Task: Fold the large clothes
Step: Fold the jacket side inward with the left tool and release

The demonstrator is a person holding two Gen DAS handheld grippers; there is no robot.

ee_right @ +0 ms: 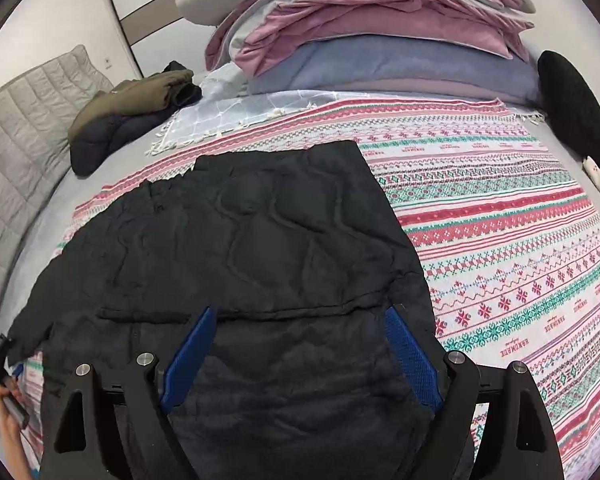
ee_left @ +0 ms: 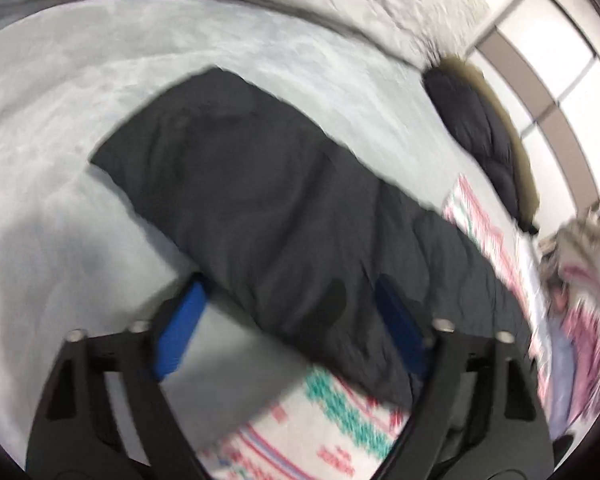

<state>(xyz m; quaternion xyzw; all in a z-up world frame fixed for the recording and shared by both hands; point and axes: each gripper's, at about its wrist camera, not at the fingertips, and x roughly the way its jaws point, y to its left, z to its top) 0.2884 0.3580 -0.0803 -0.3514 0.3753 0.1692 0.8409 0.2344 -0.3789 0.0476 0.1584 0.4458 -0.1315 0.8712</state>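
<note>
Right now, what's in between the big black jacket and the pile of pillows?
In the right wrist view, only the striped patterned blanket lies between the black jacket and the pillow pile. Nothing else sits on that stretch.

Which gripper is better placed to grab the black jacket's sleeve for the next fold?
Probably the left gripper: its open jaws already straddle the sleeve. The right gripper hovers over the jacket body.

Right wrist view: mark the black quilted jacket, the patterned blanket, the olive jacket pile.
black quilted jacket (ee_right: 260, 220): right wrist view, middle of its quilted panel.
patterned blanket (ee_right: 500, 216): right wrist view, bare striped area right of the jacket.
olive jacket pile (ee_right: 140, 92): right wrist view, olive top layer.
</note>
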